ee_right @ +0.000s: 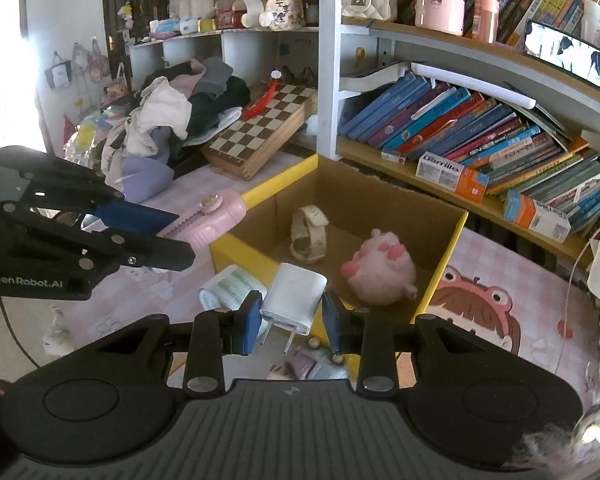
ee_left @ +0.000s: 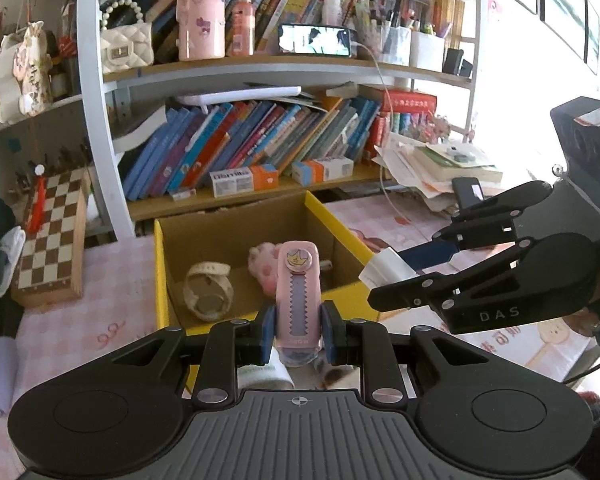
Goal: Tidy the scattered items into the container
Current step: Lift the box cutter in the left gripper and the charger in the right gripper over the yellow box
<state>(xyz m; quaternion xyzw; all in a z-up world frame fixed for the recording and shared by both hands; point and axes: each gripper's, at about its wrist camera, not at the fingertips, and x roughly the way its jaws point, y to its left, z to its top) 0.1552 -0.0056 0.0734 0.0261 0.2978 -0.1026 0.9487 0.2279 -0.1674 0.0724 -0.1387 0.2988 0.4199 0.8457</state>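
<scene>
On desk, against bookshelf: cardboard box, yellow outside, top open, sits on pink checked cloth.
Box contents: cream watch on floor twd left wall; pink plush paw on floor twd right side. Apart from each other.
L gripper: clenched on pink slide clip, crown button on top; pads press both sides. Clip held upright in left wrist view, above box's near rim, not inside.
R gripper: clenched on white plug adapter, two prongs pointing down twd camera. Adapter over near yellow edge of box, not in it.
Outside box, near edge: printed paper roll on cloth just beside near wall, under adapter; small purple item below R fingers, can't ID.
Desk left side: chessboard case leaning by clothes pile.
Desk right edge: stack of papers/books.
</scene>
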